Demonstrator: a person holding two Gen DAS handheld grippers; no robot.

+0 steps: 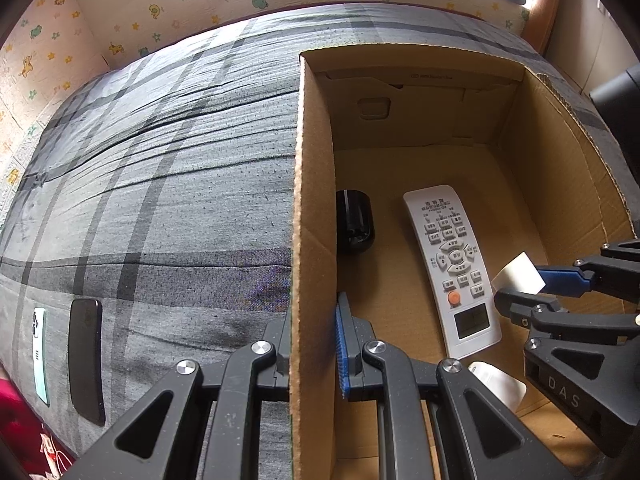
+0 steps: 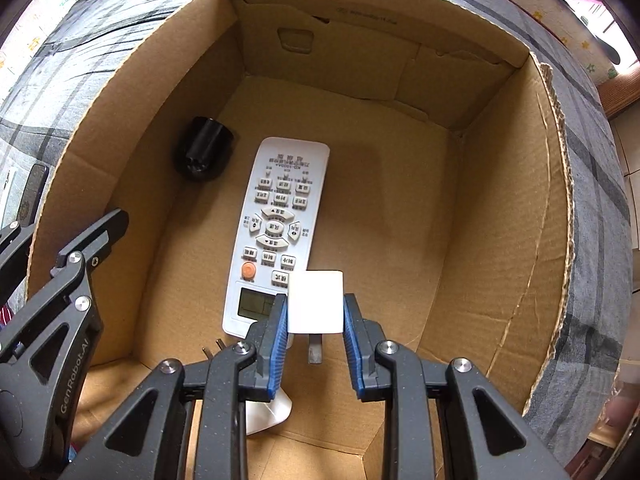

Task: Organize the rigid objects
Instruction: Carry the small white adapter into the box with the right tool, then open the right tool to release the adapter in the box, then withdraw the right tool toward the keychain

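An open cardboard box [image 1: 316, 160] stands on a bed. My left gripper [image 1: 312, 320] is shut on its left wall, one finger inside and one outside; it also shows in the right wrist view as the left gripper [image 2: 68, 236]. My right gripper [image 2: 316, 312] points down into the box, shut on a white plug adapter [image 2: 316, 300] whose metal prongs [image 2: 315, 350] point toward the camera. The adapter [image 1: 518, 274] hangs just above the display end of a white remote [image 2: 280, 232] that lies on the box floor.
A black cylinder [image 2: 204, 154] lies in the box's left corner near the remote [image 1: 452, 268]. Another white object [image 2: 266, 410] sits near the front wall. Two phones, one dark [image 1: 86, 360] and one pale green [image 1: 40, 356], lie on the grey plaid bedspread [image 1: 160, 200].
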